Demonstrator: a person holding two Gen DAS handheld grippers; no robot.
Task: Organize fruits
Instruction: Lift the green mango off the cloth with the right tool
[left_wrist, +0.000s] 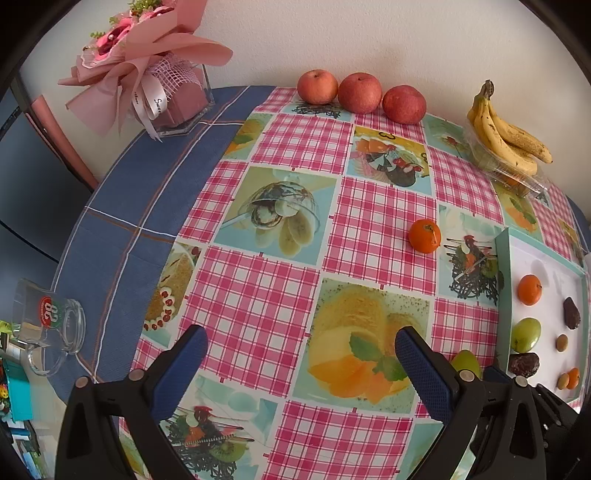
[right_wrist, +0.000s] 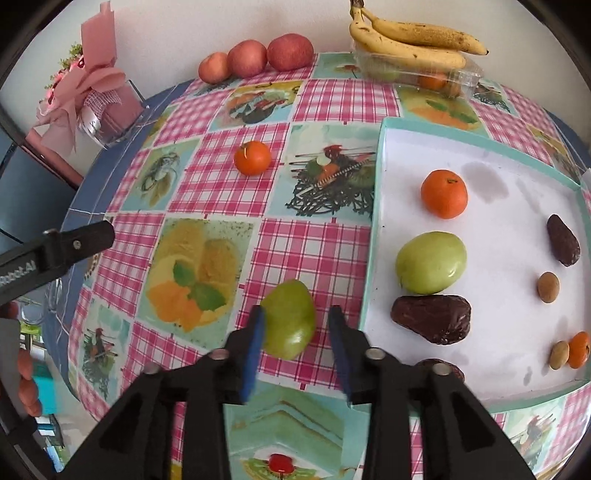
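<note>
A green fruit (right_wrist: 290, 325) lies on the checked tablecloth just left of the white tray (right_wrist: 373, 221) with its teal rim. My right gripper (right_wrist: 295, 314) straddles this fruit: the left pad is against it and a gap shows at the right pad, so the gripper is open. The tray holds a mandarin (right_wrist: 443, 194), another green fruit (right_wrist: 430, 262), dark dates (right_wrist: 432, 319) and small nuts. A loose mandarin (left_wrist: 424, 236) sits on the cloth. My left gripper (left_wrist: 301, 332) hangs wide open above the cloth, with nothing between its fingers.
Three red apples (left_wrist: 360, 92) line the wall at the back. Bananas (left_wrist: 506, 133) rest on a clear plastic box at the back right. A pink bouquet (left_wrist: 147, 66) stands at the back left, and a glass mug (left_wrist: 48, 325) sits near the table's left edge.
</note>
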